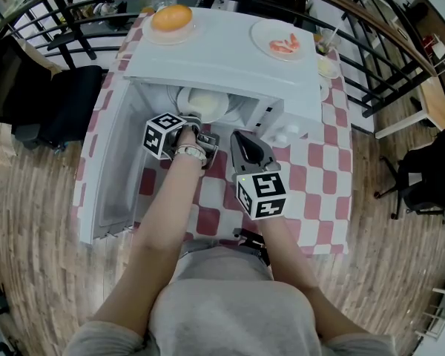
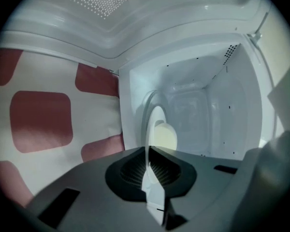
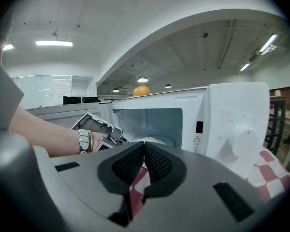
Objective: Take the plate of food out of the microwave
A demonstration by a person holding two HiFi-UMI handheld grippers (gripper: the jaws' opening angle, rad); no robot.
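The white microwave (image 1: 222, 58) stands open, its door (image 1: 107, 176) swung out to the left. Inside lies a white plate (image 1: 206, 104) with pale food on it. My left gripper (image 1: 195, 119) reaches into the opening and is shut on the plate's near rim. In the left gripper view the plate (image 2: 157, 124) shows edge-on, its thin rim pinched between the pads of the left gripper (image 2: 147, 151). My right gripper (image 1: 239, 136) hovers in front of the oven, right of the left hand, shut on nothing. In the right gripper view its jaws (image 3: 144, 146) point at the cavity and the plate (image 3: 152, 140).
On top of the microwave sit a plate with an orange (image 1: 171, 18) and a plate of shrimp (image 1: 284, 44). A glass (image 1: 328, 39) and a small bowl (image 1: 328, 67) stand at the right. The red-checked tablecloth (image 1: 311, 176) covers the table; a railing runs behind.
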